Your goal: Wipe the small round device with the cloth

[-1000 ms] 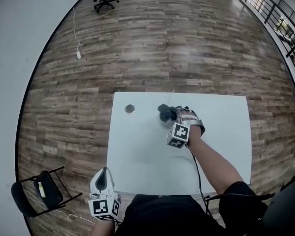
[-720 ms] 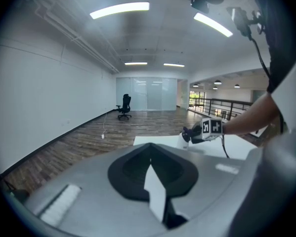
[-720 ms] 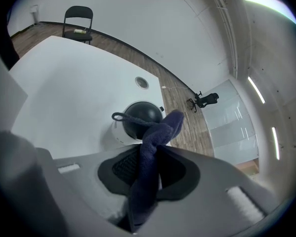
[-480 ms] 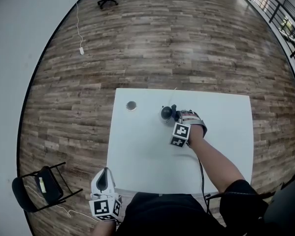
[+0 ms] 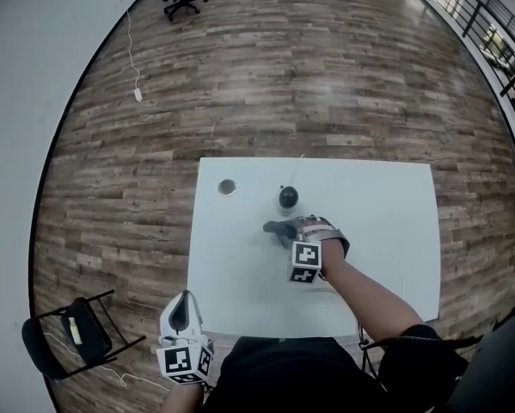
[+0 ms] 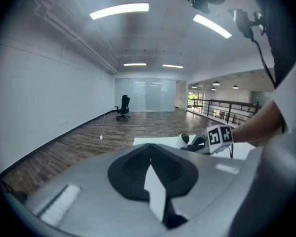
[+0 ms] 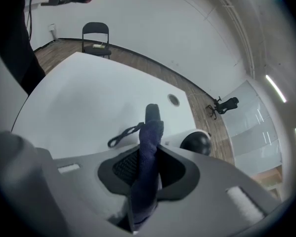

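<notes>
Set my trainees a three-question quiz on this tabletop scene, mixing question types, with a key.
1. True or false: the right gripper is shut on the cloth.
2. Where is the small round device? A on the white table; B between the left gripper's jaws; C wrapped in the cloth.
3. Fill in: the left gripper's jaws are ____ and empty.
Key: 1 true; 2 A; 3 shut.

The room is lit brightly and evenly by ceiling strips (image 6: 119, 10), while every picture is bent by fisheye distortion and darkened at its corners.
</notes>
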